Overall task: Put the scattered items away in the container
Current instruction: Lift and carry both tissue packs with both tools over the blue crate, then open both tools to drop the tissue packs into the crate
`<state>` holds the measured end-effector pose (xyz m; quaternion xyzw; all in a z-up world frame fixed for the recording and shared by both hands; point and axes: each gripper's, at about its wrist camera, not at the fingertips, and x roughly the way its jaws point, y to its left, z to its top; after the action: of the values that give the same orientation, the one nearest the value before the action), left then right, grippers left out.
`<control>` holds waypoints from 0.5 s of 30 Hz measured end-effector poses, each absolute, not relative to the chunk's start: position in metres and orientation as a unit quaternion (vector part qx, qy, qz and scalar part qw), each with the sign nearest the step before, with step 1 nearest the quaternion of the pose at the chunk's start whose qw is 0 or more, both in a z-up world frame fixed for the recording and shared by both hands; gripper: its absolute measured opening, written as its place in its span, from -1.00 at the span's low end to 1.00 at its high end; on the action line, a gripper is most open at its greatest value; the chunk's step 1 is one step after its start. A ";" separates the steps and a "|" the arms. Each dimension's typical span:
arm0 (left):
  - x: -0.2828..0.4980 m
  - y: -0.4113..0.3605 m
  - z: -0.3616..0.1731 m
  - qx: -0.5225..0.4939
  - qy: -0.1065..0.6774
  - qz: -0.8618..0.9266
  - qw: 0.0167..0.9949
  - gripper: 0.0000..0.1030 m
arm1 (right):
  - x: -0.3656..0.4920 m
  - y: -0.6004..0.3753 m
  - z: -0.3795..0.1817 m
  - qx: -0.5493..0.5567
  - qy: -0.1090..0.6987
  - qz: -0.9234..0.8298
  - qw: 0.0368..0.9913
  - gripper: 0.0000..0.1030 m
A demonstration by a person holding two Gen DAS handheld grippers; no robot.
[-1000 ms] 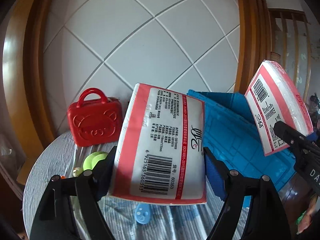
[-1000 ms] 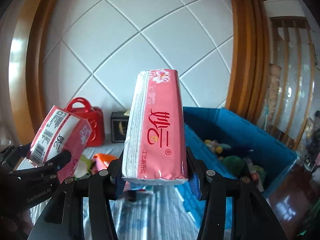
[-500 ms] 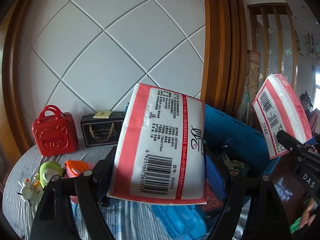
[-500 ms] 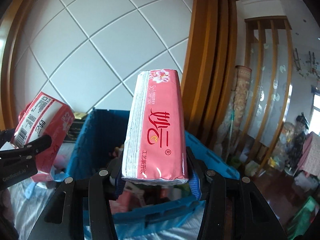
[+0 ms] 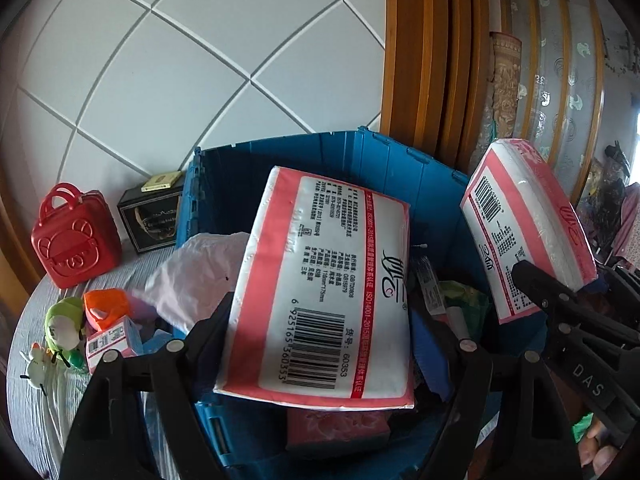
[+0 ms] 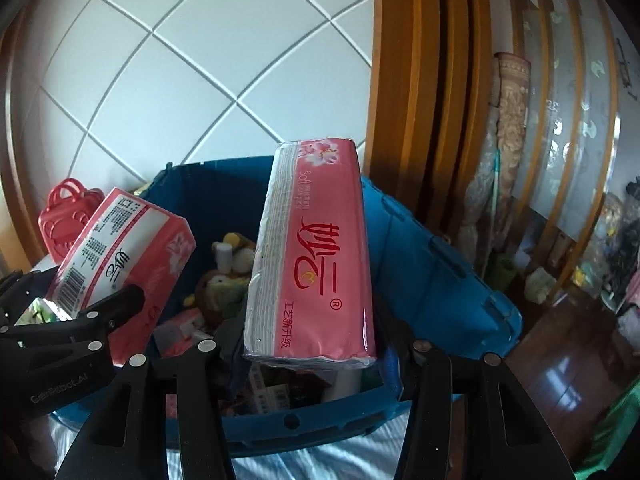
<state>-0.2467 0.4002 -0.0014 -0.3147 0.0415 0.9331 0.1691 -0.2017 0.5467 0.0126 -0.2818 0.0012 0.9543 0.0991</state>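
Observation:
My left gripper (image 5: 320, 314) is shut across the width of a pink-and-white tissue pack (image 5: 332, 280), barcode side up. It hangs over the near part of the open blue crate (image 5: 360, 160). My right gripper (image 6: 312, 334) is shut on a second pink tissue pack (image 6: 316, 256), held on edge above the same blue crate (image 6: 440, 272). In the left wrist view that second tissue pack (image 5: 528, 220) shows at the right, over the crate's right side. The crate holds plush toys, another pink pack and several small items.
Left of the crate, a red bag-shaped box (image 5: 76, 240) and a black box (image 5: 154, 216) stand on the striped tablecloth (image 5: 40, 400). A white plastic bag (image 5: 200, 272), an orange toy (image 5: 106, 308), a green plush (image 5: 64, 324) and a small carton (image 5: 116, 340) lie nearer. Wooden framing rises behind.
Both grippers have swept to the right with their tissue packs, from over the table to above the open crate. Both grips are unchanged.

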 end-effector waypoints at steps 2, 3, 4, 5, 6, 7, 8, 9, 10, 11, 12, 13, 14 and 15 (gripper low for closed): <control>-0.253 0.411 -0.004 -0.325 0.043 0.930 0.167 0.55 | -0.209 0.558 0.009 -0.294 0.005 0.951 0.096 -0.02; -0.255 0.418 -0.005 -0.327 0.044 0.930 0.164 0.55 | -0.213 0.564 0.008 -0.300 0.003 0.949 0.093 -0.02; -0.257 0.423 -0.005 -0.327 0.046 0.930 0.158 0.55 | -0.217 0.568 0.007 -0.304 -0.003 0.948 0.092 -0.02; -0.259 0.428 -0.006 -0.330 0.045 0.931 0.150 0.55 | -0.221 0.573 0.007 -0.306 -0.011 0.948 0.090 -0.02; -0.262 0.432 -0.008 -0.335 0.041 0.931 0.142 0.55 | -0.226 0.577 0.007 -0.310 -0.016 0.947 0.086 -0.02; -0.265 0.436 -0.009 -0.342 0.036 0.929 0.137 0.55 | -0.231 0.581 0.006 -0.317 -0.020 0.945 0.080 -0.02; -0.267 0.440 -0.010 -0.349 0.033 0.927 0.133 0.55 | -0.238 0.588 0.006 -0.324 -0.022 0.943 0.072 -0.02; -0.268 0.443 -0.010 -0.354 0.030 0.926 0.130 0.55 | -0.242 0.593 0.004 -0.330 -0.026 0.941 0.065 -0.02; -0.267 0.447 -0.011 -0.355 0.027 0.926 0.124 0.55 | -0.245 0.597 0.002 -0.334 -0.031 0.940 0.060 -0.02; -0.266 0.449 -0.012 -0.356 0.026 0.927 0.118 0.55 | -0.247 0.600 -0.001 -0.338 -0.037 0.939 0.056 -0.02; -0.265 0.452 -0.013 -0.358 0.028 0.927 0.112 0.56 | -0.250 0.604 -0.004 -0.342 -0.039 0.937 0.053 -0.02; -0.264 0.455 -0.014 -0.361 0.030 0.926 0.107 0.59 | -0.253 0.608 -0.007 -0.346 -0.039 0.936 0.049 -0.02; -0.262 0.457 -0.015 -0.363 0.032 0.925 0.102 0.60 | -0.254 0.613 -0.009 -0.349 -0.036 0.935 0.046 -0.02; -0.261 0.458 -0.014 -0.363 0.031 0.926 0.096 0.62 | -0.255 0.617 -0.011 -0.351 -0.034 0.935 0.043 -0.01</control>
<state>-0.2608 0.4584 -0.0141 -0.3628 0.0311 0.9264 0.0959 -0.2550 0.6175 -0.0109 -0.3513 -0.0341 0.9347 0.0428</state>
